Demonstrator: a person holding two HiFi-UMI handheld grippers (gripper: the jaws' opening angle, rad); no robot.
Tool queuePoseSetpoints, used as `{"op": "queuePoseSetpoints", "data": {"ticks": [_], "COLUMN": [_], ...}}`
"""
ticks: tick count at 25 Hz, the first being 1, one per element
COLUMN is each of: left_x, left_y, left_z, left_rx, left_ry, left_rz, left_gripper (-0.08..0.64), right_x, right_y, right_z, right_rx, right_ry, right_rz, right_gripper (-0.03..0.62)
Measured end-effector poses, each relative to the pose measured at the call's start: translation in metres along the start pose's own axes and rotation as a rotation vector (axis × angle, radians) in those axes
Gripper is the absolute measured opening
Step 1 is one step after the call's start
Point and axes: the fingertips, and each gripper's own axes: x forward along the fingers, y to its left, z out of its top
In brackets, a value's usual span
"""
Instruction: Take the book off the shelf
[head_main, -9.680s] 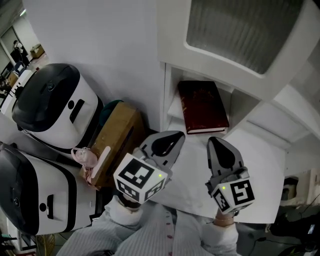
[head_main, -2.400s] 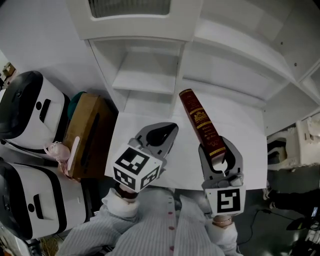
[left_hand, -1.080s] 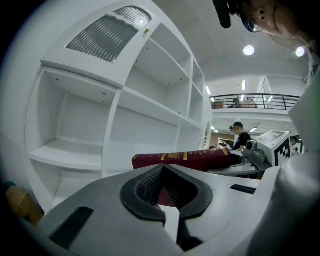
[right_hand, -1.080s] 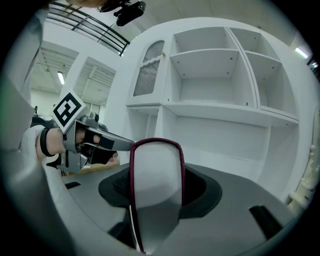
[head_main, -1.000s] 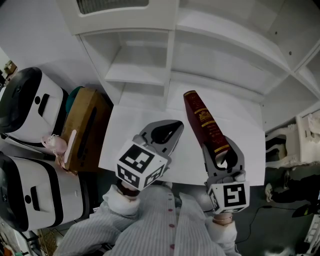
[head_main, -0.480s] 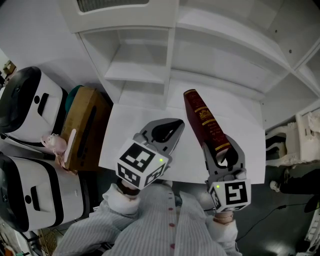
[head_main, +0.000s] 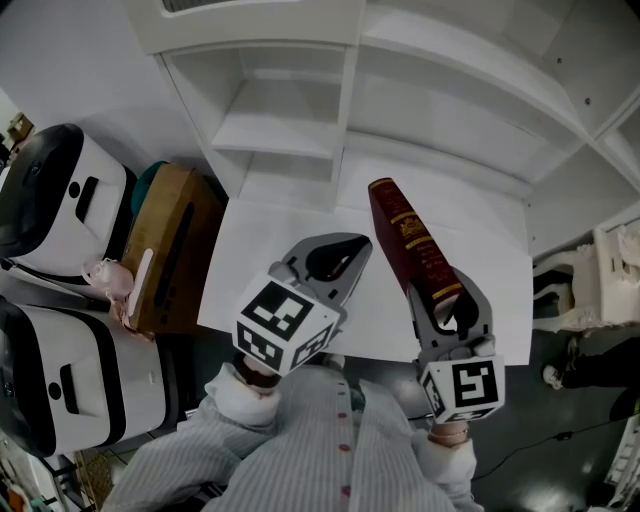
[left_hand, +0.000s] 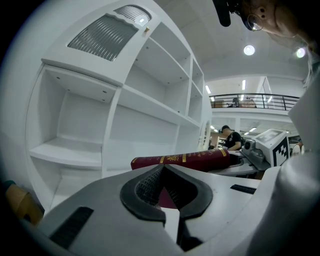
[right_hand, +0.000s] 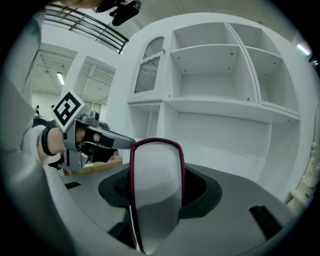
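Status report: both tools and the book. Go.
Left tool shut, empty. Right tool shut on book. Book off shelf, held above white table. Nothing in the way.

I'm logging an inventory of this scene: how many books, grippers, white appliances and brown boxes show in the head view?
book: 1
grippers, the left gripper and the right gripper: 2
white appliances: 2
brown box: 1
Total: 6
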Motion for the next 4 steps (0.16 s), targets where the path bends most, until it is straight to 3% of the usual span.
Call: {"op": "queuePoseSetpoints", "data": {"ticks": [4], "left_x": [-0.0014], "left_y": [-0.0001], "left_z": [-0.0011], "left_rx": [-0.005], "left_ry": [-0.005], "left_rz": [0.004], "left_gripper": [0.011], "right_x": [-0.0013], "right_y": [0.0012], "right_z": [-0.0022], "right_rx": [0.001], "right_ry": [0.002], "right_rz": [0.001], "right_gripper": [0.218]}}
